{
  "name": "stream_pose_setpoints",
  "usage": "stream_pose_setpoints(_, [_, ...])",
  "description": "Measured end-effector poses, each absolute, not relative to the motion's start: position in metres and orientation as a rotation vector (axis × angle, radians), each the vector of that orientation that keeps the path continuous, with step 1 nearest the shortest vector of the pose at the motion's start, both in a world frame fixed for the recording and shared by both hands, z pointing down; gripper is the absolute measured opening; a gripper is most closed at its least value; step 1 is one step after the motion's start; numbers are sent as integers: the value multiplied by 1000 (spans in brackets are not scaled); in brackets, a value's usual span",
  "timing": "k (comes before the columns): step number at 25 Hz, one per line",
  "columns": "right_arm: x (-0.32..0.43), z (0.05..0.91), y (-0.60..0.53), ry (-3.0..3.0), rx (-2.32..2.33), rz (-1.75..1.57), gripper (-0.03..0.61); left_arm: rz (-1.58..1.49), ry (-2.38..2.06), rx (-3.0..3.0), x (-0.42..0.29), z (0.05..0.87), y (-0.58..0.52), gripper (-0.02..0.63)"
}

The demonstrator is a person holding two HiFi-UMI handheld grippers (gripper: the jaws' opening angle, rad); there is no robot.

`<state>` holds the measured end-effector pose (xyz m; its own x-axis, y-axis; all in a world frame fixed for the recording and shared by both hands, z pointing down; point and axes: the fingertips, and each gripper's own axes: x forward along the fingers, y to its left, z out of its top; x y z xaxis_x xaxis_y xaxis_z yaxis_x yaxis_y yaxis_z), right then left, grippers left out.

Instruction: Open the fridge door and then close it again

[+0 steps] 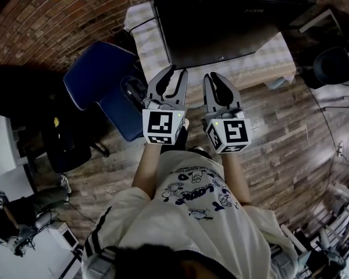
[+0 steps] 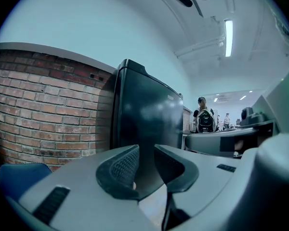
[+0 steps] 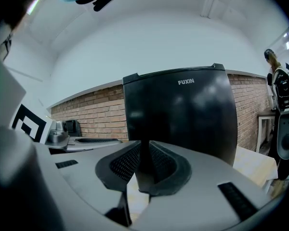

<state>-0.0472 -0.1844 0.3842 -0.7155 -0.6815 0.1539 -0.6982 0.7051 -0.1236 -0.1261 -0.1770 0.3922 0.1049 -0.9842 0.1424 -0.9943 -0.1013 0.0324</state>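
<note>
Fridge (image 1: 221, 22) (image 2: 144, 114) (image 3: 183, 119): one compact unit, black, glossy finish with soft reflections, rounded top edge. Stands upright. Door (image 3: 192, 109): shut, flush with the cabinet, plain front, no handle to be made out. White FUXIN lettering (image 3: 186, 82) at the door's upper right. Location: on a pale checked tabletop (image 1: 148, 42), back towards a red brick wall (image 2: 43, 109), front facing the camera in both gripper views.
</note>
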Motion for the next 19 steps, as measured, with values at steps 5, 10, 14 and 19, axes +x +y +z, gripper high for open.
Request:
stream_pose_setpoints(5, [-45,382,-181,-2819,1134,264,66,128,-2031,2242,-121,389,-172,109])
stream_pose_setpoints(10, [-39,380,-173,-2826,1125,263,66,119,-2047,2238,-116,385,-164,109])
stream_pose_setpoints(14, [-36,380,-170,-2826,1124,262,66,119,-2051,2237,-112,383,-161,109])
stream_pose_setpoints(19, [-35,379,-169,-2825,1120,257,66,120,-2055,2237,-109,382,-159,109])
